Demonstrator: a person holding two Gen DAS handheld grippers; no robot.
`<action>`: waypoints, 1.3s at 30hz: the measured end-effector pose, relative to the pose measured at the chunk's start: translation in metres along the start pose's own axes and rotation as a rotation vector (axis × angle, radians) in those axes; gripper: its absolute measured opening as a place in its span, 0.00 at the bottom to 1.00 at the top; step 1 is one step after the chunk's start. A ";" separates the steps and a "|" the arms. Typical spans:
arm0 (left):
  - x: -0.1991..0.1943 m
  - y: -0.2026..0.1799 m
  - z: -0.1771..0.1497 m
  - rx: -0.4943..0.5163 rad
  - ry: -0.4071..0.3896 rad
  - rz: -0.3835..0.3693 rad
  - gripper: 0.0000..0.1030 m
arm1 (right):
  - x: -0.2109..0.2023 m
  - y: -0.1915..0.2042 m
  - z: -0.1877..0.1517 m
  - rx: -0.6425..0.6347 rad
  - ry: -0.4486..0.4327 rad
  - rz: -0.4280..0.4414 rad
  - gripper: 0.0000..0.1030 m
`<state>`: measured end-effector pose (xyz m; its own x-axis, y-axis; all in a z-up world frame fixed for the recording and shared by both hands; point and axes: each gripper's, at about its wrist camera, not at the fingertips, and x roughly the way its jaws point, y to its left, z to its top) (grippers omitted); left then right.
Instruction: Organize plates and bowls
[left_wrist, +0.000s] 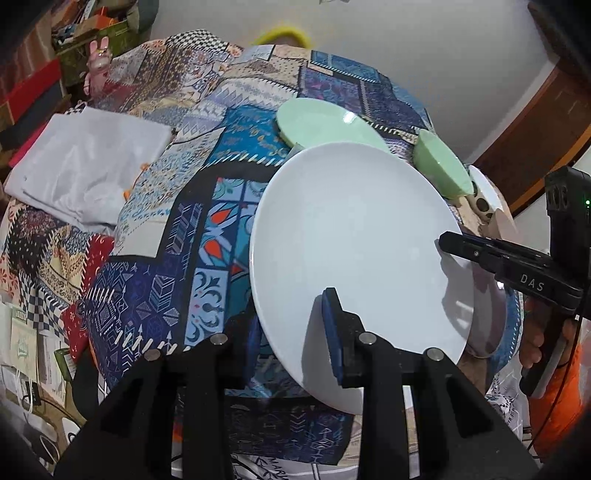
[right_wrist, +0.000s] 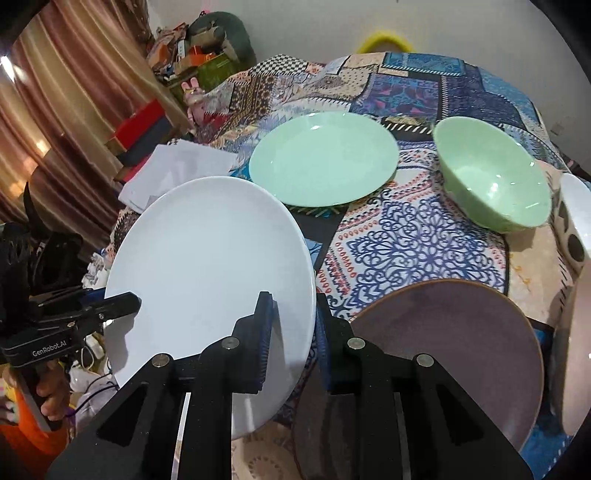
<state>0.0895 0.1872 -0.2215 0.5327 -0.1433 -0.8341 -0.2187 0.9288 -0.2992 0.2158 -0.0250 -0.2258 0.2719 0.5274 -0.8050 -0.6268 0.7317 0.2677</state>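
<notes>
Both grippers have the round white ceramic plate (right_wrist: 207, 273) pinched by its rim: the right gripper (right_wrist: 291, 332) on one edge, the left gripper (left_wrist: 291, 332) on the opposite edge, tilted above the patchwork tablecloth (right_wrist: 417, 236). Early days, I'd say: the pale green plate (right_wrist: 323, 158), green bowl (right_wrist: 495, 181) and dull mauve plate (right_wrist: 454, 339) lie unstacked.

bare cloth (right_wrist: 417, 236) ahead, green plate (right_wrist: 323, 158) and green bowl (right_wrist: 495, 177) beyond
</notes>
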 end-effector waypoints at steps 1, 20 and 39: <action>-0.001 -0.003 0.001 0.002 -0.002 -0.001 0.29 | -0.003 -0.002 0.000 0.002 -0.004 -0.002 0.20; 0.002 -0.060 0.002 0.072 0.008 -0.047 0.29 | -0.047 -0.035 -0.023 0.080 -0.059 -0.037 0.19; 0.032 -0.116 0.000 0.152 0.079 -0.076 0.29 | -0.071 -0.081 -0.061 0.193 -0.069 -0.069 0.19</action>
<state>0.1319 0.0749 -0.2141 0.4760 -0.2359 -0.8472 -0.0510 0.9543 -0.2944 0.2023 -0.1480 -0.2223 0.3623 0.4969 -0.7886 -0.4551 0.8326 0.3156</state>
